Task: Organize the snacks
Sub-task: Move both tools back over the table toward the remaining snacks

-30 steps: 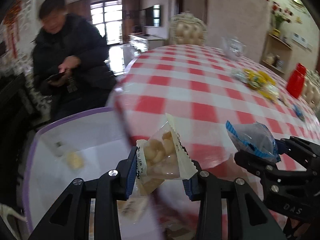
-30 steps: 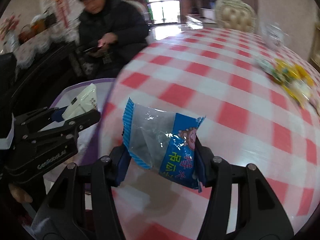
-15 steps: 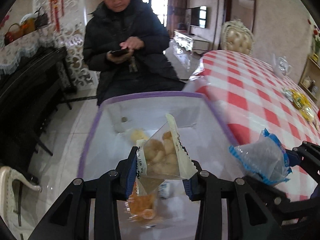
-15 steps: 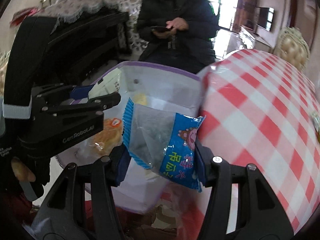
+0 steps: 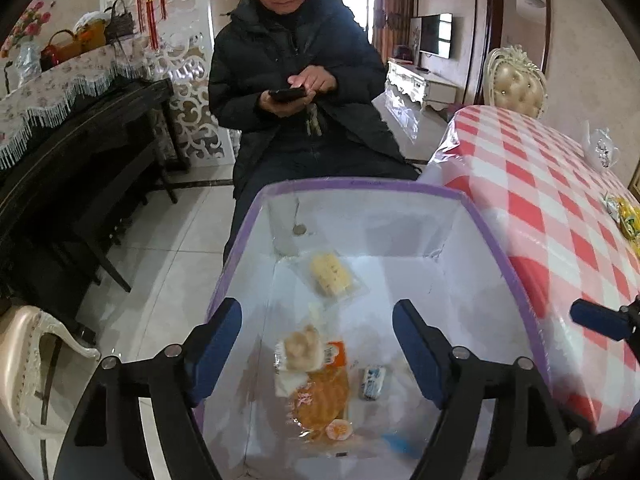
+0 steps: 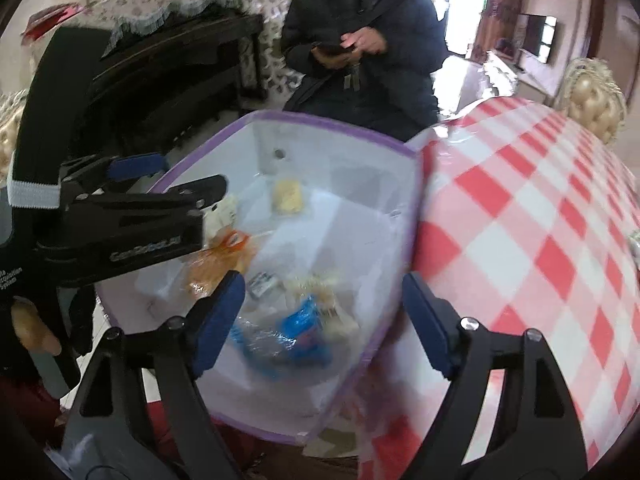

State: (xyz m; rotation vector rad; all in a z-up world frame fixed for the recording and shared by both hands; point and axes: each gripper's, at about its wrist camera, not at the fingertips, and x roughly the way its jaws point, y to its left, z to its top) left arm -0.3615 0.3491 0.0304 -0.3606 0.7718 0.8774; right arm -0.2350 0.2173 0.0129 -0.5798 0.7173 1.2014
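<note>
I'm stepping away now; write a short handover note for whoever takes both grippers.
Left gripper: jaws just opened, nothing between them.
Right gripper: jaws just opened, also empty.
Both hang over the purple-rimmed bin beside the checked table.
Done: the puff packet and blue packet now lie in the bin with the other snacks.
Left: yellow snacks remain on the table.

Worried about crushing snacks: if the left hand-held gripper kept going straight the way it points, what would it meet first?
Probably the snack packets in the white bin: the left hand-held gripper, jaws just opened and empty, points at the pale packet lying on the orange packet. Depth is unclear.
</note>
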